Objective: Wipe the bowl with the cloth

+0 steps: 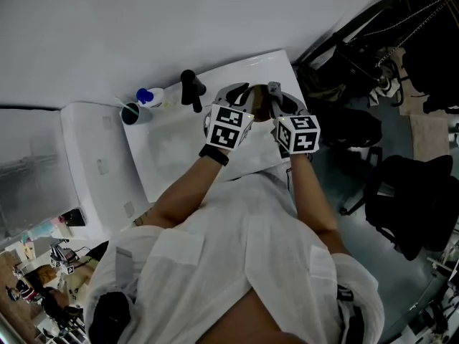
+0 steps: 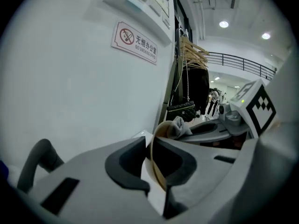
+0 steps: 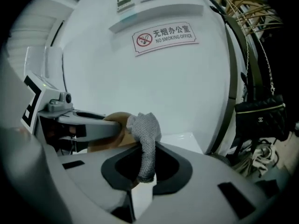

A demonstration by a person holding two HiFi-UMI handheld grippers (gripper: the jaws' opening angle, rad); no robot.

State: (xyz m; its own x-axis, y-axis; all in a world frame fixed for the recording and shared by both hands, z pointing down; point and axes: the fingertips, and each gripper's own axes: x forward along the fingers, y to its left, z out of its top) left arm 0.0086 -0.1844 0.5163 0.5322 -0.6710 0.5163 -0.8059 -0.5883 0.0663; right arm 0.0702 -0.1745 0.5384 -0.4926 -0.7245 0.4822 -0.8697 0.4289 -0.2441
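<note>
Bowl rim pinched by the left hand-held gripper; right hand-held gripper clamps the grey cloth, seemingly against it.

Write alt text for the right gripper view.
The right tongs grip a grey cloth, its bunched end at the rim of a brown bowl that the left tongs hold. Behind is a white wall with a no-smoking sign.

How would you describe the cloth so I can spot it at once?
Start at the white table by the wall. Over it, the right gripper pinches the cloth between its fingers: a grey, knitted strip standing up, its crumpled top at the tan bowl held by the left gripper. Nothing else nearby is soft and grey.
</note>
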